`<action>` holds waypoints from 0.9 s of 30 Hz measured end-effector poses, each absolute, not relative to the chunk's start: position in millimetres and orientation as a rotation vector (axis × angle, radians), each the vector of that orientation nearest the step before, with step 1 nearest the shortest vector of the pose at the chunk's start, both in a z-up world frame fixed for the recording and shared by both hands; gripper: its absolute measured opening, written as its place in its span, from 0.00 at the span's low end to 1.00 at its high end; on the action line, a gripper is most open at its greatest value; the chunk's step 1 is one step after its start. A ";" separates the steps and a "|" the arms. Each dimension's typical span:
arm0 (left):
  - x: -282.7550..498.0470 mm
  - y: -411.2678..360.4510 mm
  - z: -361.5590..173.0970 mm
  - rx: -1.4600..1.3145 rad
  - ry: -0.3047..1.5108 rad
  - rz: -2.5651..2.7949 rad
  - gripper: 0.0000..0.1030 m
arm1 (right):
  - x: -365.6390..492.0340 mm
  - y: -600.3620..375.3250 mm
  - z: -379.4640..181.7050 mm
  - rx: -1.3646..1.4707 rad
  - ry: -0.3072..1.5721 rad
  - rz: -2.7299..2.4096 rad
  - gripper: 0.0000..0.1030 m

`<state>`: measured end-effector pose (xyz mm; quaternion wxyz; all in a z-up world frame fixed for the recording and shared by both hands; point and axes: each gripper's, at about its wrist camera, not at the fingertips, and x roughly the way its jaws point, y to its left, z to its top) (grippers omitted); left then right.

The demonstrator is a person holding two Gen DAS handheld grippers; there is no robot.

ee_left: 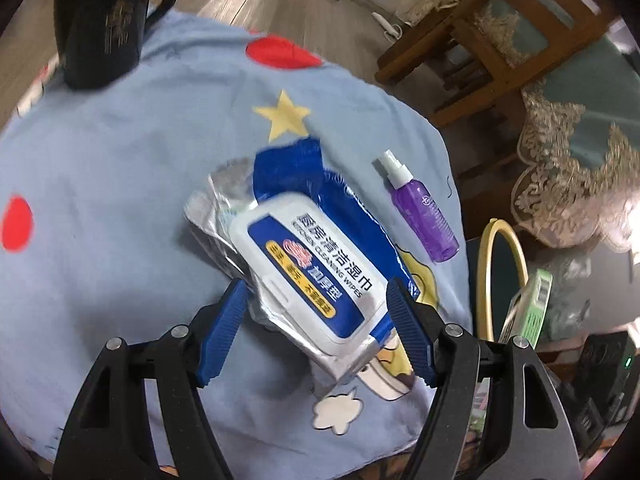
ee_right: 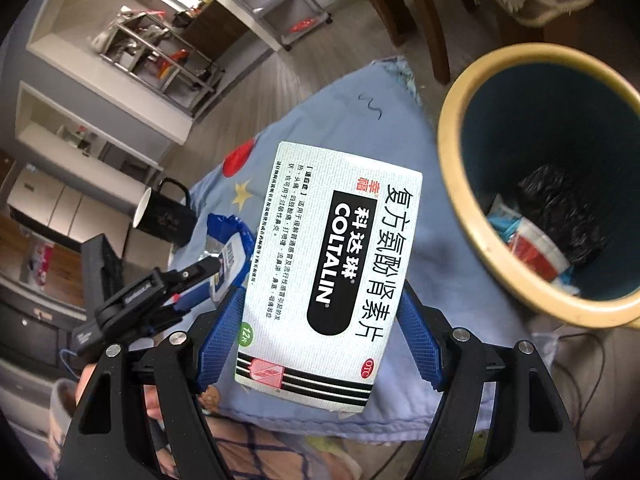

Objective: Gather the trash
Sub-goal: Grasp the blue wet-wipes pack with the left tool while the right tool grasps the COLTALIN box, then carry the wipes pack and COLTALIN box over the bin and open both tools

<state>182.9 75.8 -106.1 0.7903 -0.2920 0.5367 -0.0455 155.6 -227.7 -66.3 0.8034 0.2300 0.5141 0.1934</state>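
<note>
Left wrist view shows the largest thing, a light blue cloth [ee_left: 120, 184] printed with red dots and a yellow star, spread over the worktop and filling most of the frame. At its 11 o'clock corner stands a black ceramic mug [ee_left: 106, 20] with gold markings. Off the cloth's edge at 3 o'clock, the yellow rim of a round bin [ee_left: 516, 248] shows; in the right wrist view this yellow-rimmed, dark-blue-lined round bin [ee_right: 452, 128] sits at 2 o'clock just beside the worktop and holds a black bag and some red, white and blue wrappers. Next in size, a blue and silver soft pack of kitchen cleaning wipes [ee_left: 308, 256] with a white flip lid lies at the middle of the cloth, between the blue pads of the left hand-held gripper [ee_left: 320, 316], whose jaws stand apart on either side of the pack; whether the pads touch it cannot be told. The right hand-held gripper [ee_right: 320, 332] is clamped on a white, green-tinted cardboard medicine box [ee_right: 320, 280] lettered COLTALIN, held above the cloth at 9 o'clock from the bin. Smallest, a purple plastic spray bottle [ee_left: 420, 208] with a white nozzle lies on the cloth at 2 o'clock from the wipes.
</note>
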 end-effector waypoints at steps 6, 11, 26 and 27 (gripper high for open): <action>180.2 81.3 -119.0 -0.735 1.159 -0.109 0.22 | 150.0 -230.5 -68.4 0.494 1.093 0.418 0.74; 176.0 93.3 -119.9 -0.845 1.113 -0.139 0.09 | 148.0 -232.2 -64.6 0.502 1.080 0.421 0.74; 174.4 113.5 -19.6 -0.700 0.823 -0.124 0.05 | 136.4 -251.3 -42.1 0.448 1.032 0.390 0.74; 174.7 116.2 -15.9 -0.690 0.813 -0.115 0.05 | 135.4 -253.8 -39.8 0.440 1.027 0.384 0.74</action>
